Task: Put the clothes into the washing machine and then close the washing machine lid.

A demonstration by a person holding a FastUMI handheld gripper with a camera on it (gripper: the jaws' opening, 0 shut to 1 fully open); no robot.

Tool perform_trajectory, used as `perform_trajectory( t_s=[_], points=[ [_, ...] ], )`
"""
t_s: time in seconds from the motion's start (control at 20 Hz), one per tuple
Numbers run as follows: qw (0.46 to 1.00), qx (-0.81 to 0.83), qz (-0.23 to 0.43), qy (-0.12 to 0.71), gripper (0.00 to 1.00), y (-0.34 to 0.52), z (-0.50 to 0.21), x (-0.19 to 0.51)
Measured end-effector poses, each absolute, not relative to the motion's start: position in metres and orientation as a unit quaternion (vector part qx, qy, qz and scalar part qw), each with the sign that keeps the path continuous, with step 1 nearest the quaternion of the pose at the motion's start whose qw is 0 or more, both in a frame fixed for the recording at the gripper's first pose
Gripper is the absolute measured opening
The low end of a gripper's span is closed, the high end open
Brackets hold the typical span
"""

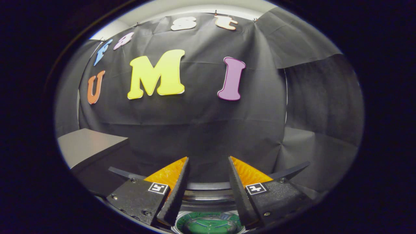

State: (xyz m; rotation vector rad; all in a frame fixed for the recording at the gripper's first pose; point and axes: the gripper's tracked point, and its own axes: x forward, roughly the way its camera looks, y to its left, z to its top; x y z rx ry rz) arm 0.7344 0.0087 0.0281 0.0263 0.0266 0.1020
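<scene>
My gripper (208, 158) is open, its two fingers spread with nothing between them, and it points at the booth's black wall. Below and between the fingers curves the round rim of the washing machine (208, 186), with a dark ring under it. Lower still, a round green and white shape (209, 226) shows inside that ring. I cannot tell whether it is cloth or part of the drum. Most of the machine is hidden under the gripper body.
A grey tabletop (87, 146) with a dark side face stands to the left, beyond the left finger. The black cloth wall (201, 130) hangs close behind the machine and folds round on the right.
</scene>
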Motion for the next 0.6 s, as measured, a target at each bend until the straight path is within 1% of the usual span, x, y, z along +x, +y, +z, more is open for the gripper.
perform_trajectory(
  t_s=[0.35, 0.5, 0.6],
  points=[
    [0.998, 0.005, 0.058, 0.032, 0.74, 0.010, 0.026, 0.732],
    [0.996, 0.006, 0.067, 0.062, 0.74, 0.011, 0.021, 0.734],
    [0.992, 0.010, 0.072, 0.104, 0.78, 0.010, 0.008, 0.732]
  ],
)
